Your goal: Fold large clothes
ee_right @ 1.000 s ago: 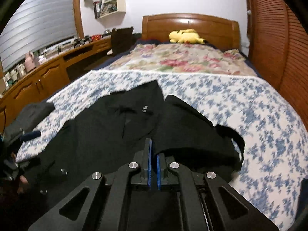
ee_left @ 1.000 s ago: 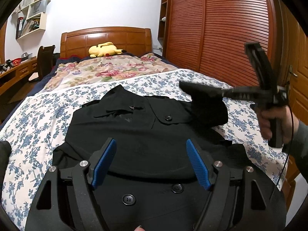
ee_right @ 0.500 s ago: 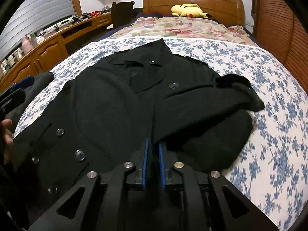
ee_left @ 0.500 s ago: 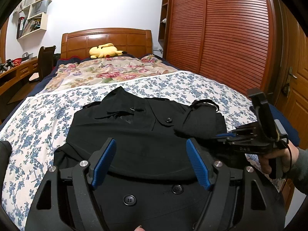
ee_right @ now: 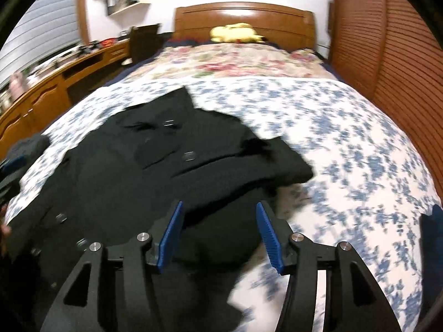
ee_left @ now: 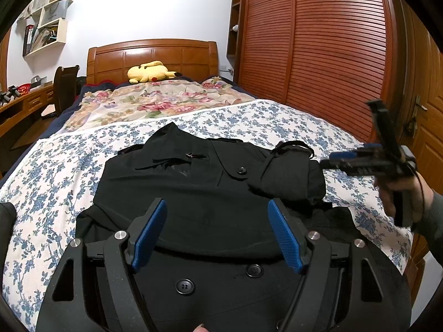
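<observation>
A black buttoned coat (ee_left: pixel 193 193) lies spread on the bed, collar toward the headboard. Its right sleeve (ee_left: pixel 288 174) is folded over onto the chest. My left gripper (ee_left: pixel 217 232) is open and empty, hovering above the coat's lower front. My right gripper (ee_right: pixel 220 229) is open and empty, above the coat's right side near the folded sleeve (ee_right: pixel 265 157). The right gripper also shows in the left wrist view (ee_left: pixel 340 156), held in a hand beside the sleeve.
The bed has a blue-flowered sheet (ee_left: pixel 55 171) and a flowery quilt (ee_left: pixel 155 102) further back. A yellow plush toy (ee_left: pixel 149 72) lies by the headboard. A wooden wardrobe (ee_left: pixel 318 41) stands on the right, a desk and chair (ee_right: pixel 83 63) on the left.
My right gripper has let go of the sleeve, opened, and pulled back and up. The sleeve now rests folded on the coat. My left gripper has not moved.
</observation>
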`<state>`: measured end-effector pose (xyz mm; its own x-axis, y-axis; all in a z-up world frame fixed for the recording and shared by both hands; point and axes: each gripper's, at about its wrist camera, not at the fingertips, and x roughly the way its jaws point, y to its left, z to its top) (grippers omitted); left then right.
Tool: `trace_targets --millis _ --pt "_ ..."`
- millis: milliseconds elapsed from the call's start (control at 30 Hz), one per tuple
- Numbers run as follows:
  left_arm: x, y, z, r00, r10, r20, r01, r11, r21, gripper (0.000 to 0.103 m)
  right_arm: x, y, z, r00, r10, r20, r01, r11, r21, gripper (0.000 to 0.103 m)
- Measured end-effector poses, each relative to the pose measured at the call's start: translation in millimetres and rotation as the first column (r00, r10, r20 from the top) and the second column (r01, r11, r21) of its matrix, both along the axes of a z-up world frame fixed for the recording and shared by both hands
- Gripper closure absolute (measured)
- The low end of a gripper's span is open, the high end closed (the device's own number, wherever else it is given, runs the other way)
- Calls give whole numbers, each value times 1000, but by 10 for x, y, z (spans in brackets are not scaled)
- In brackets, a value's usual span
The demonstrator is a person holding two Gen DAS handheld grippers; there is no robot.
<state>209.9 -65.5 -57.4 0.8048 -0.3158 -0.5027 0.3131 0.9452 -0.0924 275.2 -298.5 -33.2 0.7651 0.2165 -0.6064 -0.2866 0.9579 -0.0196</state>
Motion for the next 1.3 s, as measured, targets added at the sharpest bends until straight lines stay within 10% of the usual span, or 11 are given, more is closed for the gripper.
trace_targets --millis 633,767,1000,1300 --pt "7 4 -31 1000 -3 -6 3 1000 12 27 1319 -196 -662 948 -145 -283 214 949 230 47" --pt "-11 33 -33 1000 -2 -3 2 1000 21 27 1298 -67 -550 972 -133 -197 166 973 163 88" --pt "-101 238 -7 1000 17 3 -17 1000 19 27 808 318 44 992 -104 72 99 993 70 92" --pt "-246 491 44 999 36 5 -36 999 22 27 55 922 418 978 46 202 -56 998 40 92"
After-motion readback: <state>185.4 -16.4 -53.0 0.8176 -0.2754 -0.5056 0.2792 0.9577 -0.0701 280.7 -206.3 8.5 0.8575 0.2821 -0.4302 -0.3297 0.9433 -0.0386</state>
